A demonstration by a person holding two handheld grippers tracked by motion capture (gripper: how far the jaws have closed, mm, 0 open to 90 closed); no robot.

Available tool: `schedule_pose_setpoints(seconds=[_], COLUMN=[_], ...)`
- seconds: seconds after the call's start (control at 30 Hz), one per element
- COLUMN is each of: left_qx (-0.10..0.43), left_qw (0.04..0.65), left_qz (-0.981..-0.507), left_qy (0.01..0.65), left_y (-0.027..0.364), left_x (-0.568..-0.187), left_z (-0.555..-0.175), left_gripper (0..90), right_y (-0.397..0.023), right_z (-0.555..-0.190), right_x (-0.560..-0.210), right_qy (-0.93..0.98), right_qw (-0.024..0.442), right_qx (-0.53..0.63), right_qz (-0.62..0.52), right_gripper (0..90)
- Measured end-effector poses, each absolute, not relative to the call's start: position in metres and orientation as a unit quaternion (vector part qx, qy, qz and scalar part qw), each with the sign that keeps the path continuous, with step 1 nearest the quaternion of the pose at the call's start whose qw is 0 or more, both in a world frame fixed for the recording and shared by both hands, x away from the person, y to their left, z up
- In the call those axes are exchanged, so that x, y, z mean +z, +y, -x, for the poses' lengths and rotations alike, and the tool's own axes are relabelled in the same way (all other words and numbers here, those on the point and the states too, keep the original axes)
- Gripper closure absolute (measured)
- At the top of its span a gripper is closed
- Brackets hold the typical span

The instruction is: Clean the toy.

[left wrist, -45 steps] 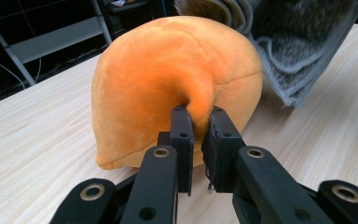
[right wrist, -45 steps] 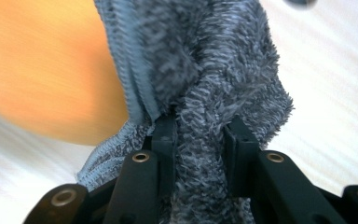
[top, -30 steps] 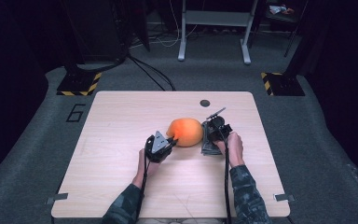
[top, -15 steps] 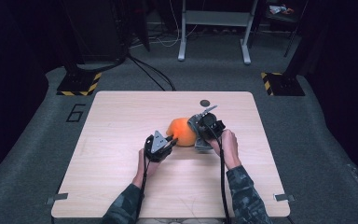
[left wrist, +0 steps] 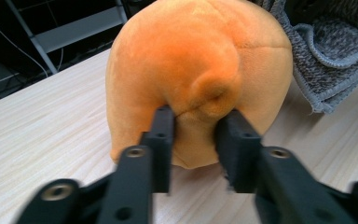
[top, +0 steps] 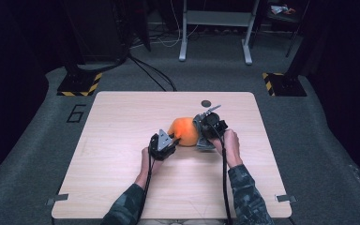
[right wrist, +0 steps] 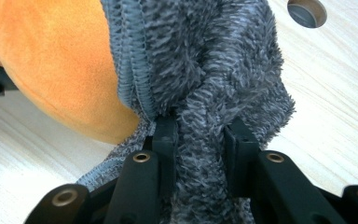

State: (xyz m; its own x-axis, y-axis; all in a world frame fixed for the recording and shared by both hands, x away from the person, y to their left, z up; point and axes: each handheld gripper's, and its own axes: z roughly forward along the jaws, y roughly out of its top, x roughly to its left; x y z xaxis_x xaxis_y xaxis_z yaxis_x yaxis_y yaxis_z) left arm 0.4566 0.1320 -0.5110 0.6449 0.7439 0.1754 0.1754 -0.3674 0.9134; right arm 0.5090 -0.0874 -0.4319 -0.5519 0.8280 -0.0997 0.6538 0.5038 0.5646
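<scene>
Orange plush toy [left wrist: 193, 84]: top cut off at 12 o'clock in the left gripper view; its far side is hidden behind the grey fuzzy cloth [top: 205, 137] from above. The cloth runs off at 12 in the right gripper view [right wrist: 214, 70]. Right gripper [right wrist: 199, 137]: the pad faces are buried in pile. Person's forearms clipped at 6 o'clock, high view.

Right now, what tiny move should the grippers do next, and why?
Probably the right gripper should draw the grey cloth further over the orange plush toy. Its jaws pinch a fold of cloth that wraps one side only, while the left gripper pinches the toy's nub.
</scene>
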Motion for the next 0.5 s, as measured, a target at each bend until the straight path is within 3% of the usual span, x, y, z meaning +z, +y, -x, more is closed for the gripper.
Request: schedule_pose_setpoints(seconds=[0.17, 0.5], left_qx=[0.289, 0.246], left_qw=[0.479, 0.524], left_qz=[-0.771, -0.754], left_qy=[0.304, 0.311], left_y=[0.132, 0.133], left_x=[-0.506, -0.496], left_z=[-0.453, -0.446], left_gripper=[81.3, 82.1], right_y=[-0.092, -0.067], right_z=[-0.505, -0.476], right_x=[-0.423, -0.391], right_qy=[0.844, 0.856], right_qw=[0.195, 0.204], right_qx=[0.257, 0.301], right_qz=[-0.428, -0.368], right_gripper=[69.9, 69.8])
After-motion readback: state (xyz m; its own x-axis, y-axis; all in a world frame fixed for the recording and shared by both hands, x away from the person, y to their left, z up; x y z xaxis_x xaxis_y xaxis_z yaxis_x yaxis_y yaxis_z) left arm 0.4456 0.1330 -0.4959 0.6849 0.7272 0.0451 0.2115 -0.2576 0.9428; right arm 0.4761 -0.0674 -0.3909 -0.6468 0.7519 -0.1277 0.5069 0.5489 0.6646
